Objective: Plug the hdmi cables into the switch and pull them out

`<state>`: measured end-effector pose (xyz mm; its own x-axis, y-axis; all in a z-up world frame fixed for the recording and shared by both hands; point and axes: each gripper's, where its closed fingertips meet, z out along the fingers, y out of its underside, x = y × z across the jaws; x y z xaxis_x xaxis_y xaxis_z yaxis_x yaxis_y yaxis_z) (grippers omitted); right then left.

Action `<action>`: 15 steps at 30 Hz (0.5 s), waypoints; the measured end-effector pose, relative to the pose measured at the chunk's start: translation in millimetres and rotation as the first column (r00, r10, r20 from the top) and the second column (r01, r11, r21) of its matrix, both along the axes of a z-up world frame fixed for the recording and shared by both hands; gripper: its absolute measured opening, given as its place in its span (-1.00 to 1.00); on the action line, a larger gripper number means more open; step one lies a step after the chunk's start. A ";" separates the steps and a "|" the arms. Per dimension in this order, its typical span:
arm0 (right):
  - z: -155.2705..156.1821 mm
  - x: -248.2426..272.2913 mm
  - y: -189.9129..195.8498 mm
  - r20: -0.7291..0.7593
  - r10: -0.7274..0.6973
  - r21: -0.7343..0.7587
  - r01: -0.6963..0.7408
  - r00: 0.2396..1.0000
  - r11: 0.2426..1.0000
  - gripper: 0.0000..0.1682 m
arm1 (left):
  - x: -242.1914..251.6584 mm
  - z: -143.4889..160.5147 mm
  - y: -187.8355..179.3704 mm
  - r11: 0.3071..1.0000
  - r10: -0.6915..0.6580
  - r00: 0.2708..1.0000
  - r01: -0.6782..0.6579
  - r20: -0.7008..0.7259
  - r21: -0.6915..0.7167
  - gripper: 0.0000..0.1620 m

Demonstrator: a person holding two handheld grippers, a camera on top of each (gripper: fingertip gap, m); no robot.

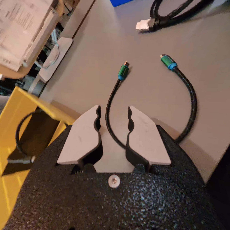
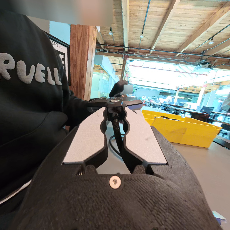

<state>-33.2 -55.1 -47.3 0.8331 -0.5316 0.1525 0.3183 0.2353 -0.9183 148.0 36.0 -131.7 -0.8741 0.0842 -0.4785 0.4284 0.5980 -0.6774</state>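
Right gripper [image 2: 114, 115] clamps black switch [image 2: 115, 101] | braided pigtail [image 2: 117, 129] | left gripper [image 1: 113, 112] spread

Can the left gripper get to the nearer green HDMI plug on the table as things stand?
Probably yes. The left gripper is open and empty, and the nearer green plug lies loose on the grey table straight ahead of it. Only that plug's own black cable runs between the fingers.

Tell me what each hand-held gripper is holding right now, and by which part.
The right hand-held gripper is shut on the black plug of a braided cable, seated in the switch. The left hand-held gripper is open and holds nothing.
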 end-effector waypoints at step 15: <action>13.2 -12.2 -18.1 0.054 0.002 0.086 -0.007 0.999 0.996 -0.73 | 16.8 -57.0 -82.9 0.949 0.128 0.971 -0.061 -0.202 0.309 -0.45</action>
